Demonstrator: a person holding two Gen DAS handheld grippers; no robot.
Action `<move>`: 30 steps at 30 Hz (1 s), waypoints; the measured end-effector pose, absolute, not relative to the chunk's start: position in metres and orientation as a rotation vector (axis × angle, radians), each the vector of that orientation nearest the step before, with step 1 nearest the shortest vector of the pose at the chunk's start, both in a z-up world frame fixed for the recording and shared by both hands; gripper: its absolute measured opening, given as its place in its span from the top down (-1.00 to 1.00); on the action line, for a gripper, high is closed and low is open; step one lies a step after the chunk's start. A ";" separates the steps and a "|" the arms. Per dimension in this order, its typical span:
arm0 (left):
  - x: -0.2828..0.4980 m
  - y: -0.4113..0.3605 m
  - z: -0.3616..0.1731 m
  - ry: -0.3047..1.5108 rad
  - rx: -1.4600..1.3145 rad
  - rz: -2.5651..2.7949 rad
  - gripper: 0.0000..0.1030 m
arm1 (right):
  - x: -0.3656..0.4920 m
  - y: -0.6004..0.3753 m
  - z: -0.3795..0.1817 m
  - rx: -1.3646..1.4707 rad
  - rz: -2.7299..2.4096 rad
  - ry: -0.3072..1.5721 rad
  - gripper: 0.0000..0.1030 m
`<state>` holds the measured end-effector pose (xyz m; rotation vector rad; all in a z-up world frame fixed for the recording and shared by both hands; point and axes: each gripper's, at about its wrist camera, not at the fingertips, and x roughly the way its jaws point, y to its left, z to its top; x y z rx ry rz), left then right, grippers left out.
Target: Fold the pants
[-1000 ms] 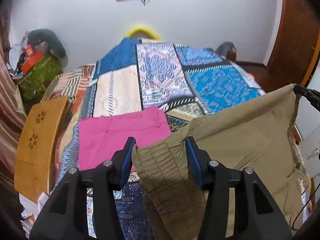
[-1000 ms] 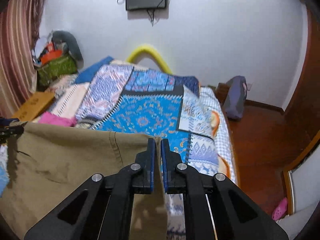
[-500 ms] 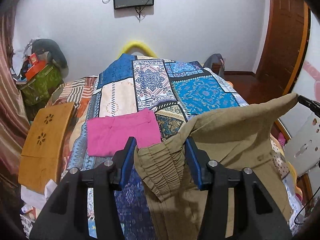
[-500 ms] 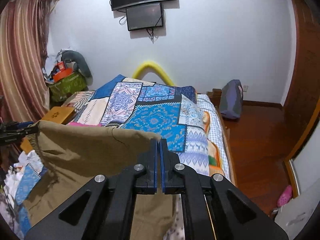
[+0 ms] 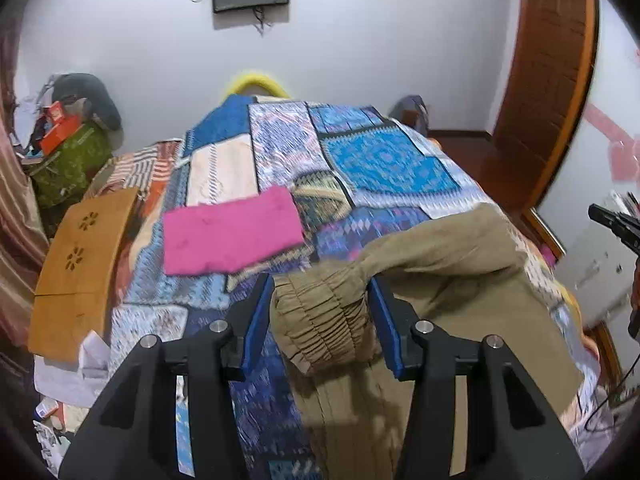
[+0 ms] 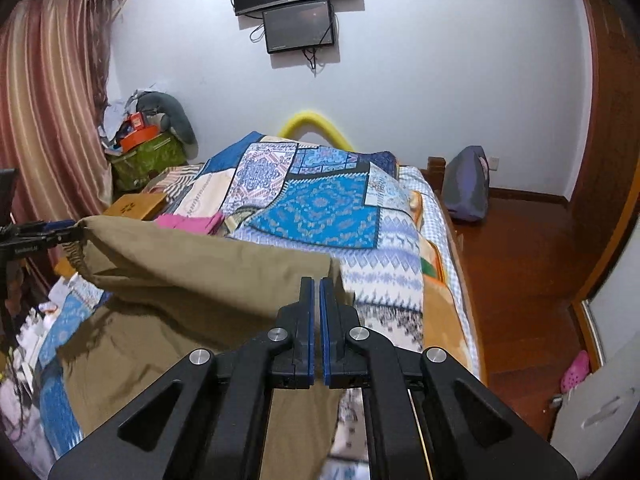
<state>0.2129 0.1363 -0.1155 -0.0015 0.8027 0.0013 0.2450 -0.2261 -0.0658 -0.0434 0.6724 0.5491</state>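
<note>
Left claw [image 5: 320, 308]: blue pads pinch the gathered elastic waistband of the khaki pants [image 5: 440, 280], bunched fabric filling the gap between them. Right claw [image 6: 314, 312]: pads pressed together on the other end of the pants' top edge, thin fabric caught between, the rest hanging below.

Pants are lifted and stretched between the two claws over the near end of the bed [image 6: 400, 272]. In the right wrist view the top edge runs as a taut band from the right claw across to the left claw at the far left of frame, and the lower part of the pants drapes down onto the bedspread. In the left wrist view the fabric sags from the waistband toward the right, and the right claw's black tip shows at the right edge.

Bed carries a patchwork bedspread [image 5: 380, 160] in blue, cream and patterned panels. Folded pink garment [image 5: 232, 236] lies flat on it, beyond the left claw, apart from the pants. Wooden board with flower cutouts [image 5: 80, 264] sits at the bed's left edge. Yellow curved headboard tube [image 6: 316, 124] at the far end against the white wall. Two wall screens [image 6: 296, 4] above it. Green bag [image 6: 148, 160] with clutter on top at the far left, striped curtain [image 6: 48, 120] beside it. Grey-blue backpack [image 6: 468, 184] on the wooden floor right of the bed.
</note>
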 end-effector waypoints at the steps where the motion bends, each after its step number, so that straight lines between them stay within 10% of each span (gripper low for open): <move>1: 0.209 0.133 -0.119 0.810 0.011 -0.002 0.08 | 0.239 -0.229 -0.068 -0.037 0.558 0.685 0.96; 11: 0.194 0.126 -0.145 0.844 0.026 0.014 0.10 | 0.233 -0.210 -0.119 -0.184 0.553 0.814 0.86; 16: 0.207 0.133 -0.148 0.848 0.006 0.042 0.10 | 0.255 -0.195 -0.147 -0.168 0.576 0.842 0.25; 30: 0.236 0.150 -0.168 0.869 -0.028 0.060 0.10 | 0.301 -0.182 -0.193 -0.053 0.639 0.907 0.24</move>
